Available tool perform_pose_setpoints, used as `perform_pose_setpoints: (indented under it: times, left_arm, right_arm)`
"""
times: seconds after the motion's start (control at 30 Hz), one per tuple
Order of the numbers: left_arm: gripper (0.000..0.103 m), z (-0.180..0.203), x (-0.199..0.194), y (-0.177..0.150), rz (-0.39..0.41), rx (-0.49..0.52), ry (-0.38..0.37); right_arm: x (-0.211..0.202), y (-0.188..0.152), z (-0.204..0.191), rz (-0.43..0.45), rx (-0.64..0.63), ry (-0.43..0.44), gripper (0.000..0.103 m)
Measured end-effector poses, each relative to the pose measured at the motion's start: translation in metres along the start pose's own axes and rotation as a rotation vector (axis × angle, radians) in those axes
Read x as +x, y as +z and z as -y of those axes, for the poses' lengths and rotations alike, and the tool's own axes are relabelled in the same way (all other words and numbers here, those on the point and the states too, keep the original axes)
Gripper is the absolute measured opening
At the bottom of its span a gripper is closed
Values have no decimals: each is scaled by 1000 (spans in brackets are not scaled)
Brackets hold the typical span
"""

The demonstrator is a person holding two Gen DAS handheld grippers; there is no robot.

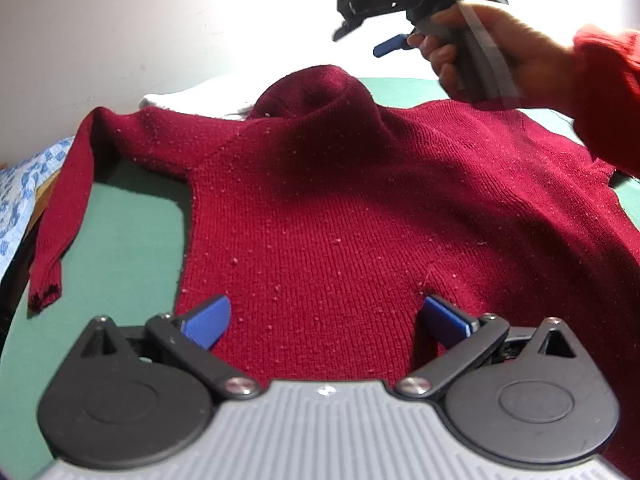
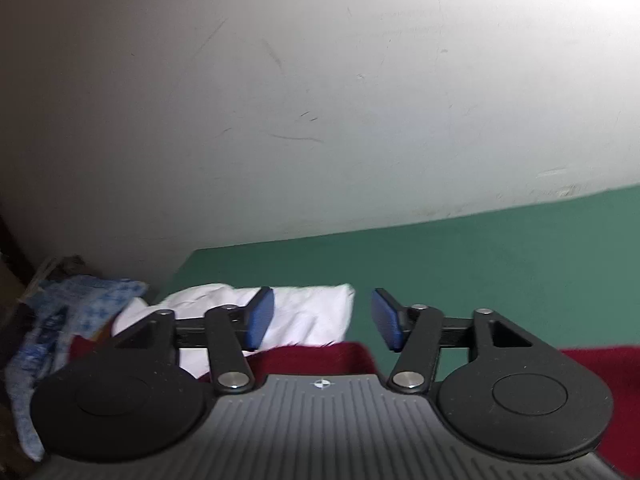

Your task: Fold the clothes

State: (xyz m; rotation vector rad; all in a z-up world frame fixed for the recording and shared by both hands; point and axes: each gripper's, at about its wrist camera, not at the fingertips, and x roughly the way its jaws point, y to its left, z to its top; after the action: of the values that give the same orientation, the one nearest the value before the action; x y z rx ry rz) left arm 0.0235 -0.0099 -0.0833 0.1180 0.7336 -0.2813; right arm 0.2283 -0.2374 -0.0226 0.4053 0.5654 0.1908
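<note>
One red sweater [image 1: 340, 200], one white cloth [image 2: 304, 316] beyond its collar, one blue-patterned cloth [image 2: 80, 304] left of it, two grippers

You worked against a scuffed white wall [image 2: 320, 100]. Right below it ran the green table surface [image 2: 500, 272]; at that wall's left foot sat white fabric [image 2: 312, 312] and blue-patterned cloth [image 2: 80, 304]. Light glared off the wall.

Home room: scuffed white wall [image 2: 320, 100], green table [image 2: 500, 272], laundry heap [image 2: 80, 304].
</note>
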Motion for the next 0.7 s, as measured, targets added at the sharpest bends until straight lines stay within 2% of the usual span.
perform_pose_setpoints:
  times: [0.07,0.1,0.13,0.17,0.2,0.27,0.3,0.33,0.37,0.4,0.47,0.57,0.6,0.63,0.67,0.7]
  left_arm:
    - [102,0,0,0,0,0,0]
    - [102,0,0,0,0,0,0]
    - [102,0,0,0,0,0,0]
    - [102,1,-1,0,0,0,1]
    - [102,1,-1,0,0,0,1]
    - [102,1,-1,0,0,0,1]
    - [102,1,-1,0,0,0,2]
    - [102,1,-1,0,0,0,2]
    - [102,1,-1,1,0,0,2]
    - [102,2,-1,1,0,0,2]
    - [102,2,-1,1,1,-1,2]
    - [102,1,-1,1,1,-1,1]
    - [102,1,-1,2,1,-2,1]
    - [102,1,-1,2,1,-2,1]
    - [102,1,-1,2,1,-2,0]
    - [102,1,-1,2,1,-2,0]
  right_arm:
    - [4,-13,-12,-68,-21,35,61]
    - [9,-21,-21,-103,-63,22,55]
    - [15,-28,-29,-120,-115,-14,21]
    - [20,-34,-36,-124,-161,-52,13]
    - [24,-37,-39,-110,-172,-75,12]
    - [25,-32,-38,-49,-111,-87,12]
    - [23,-24,-34,-22,-54,-83,13]
    - [24,-20,-32,-4,-16,-84,18]
    - [29,-19,-33,-11,-14,-94,31]
    - [36,-19,-35,-48,-46,-106,39]
    - [41,-22,-40,-110,-122,-129,42]
    - [-7,-28,-47,1,-77,-96,45]
    - [-30,-32,-40,27,-40,-73,49]
    - [-53,-38,-31,41,0,-57,62]
    - [-76,-47,-22,44,32,-59,66]
    - [-98,-59,-13,33,51,-85,65]
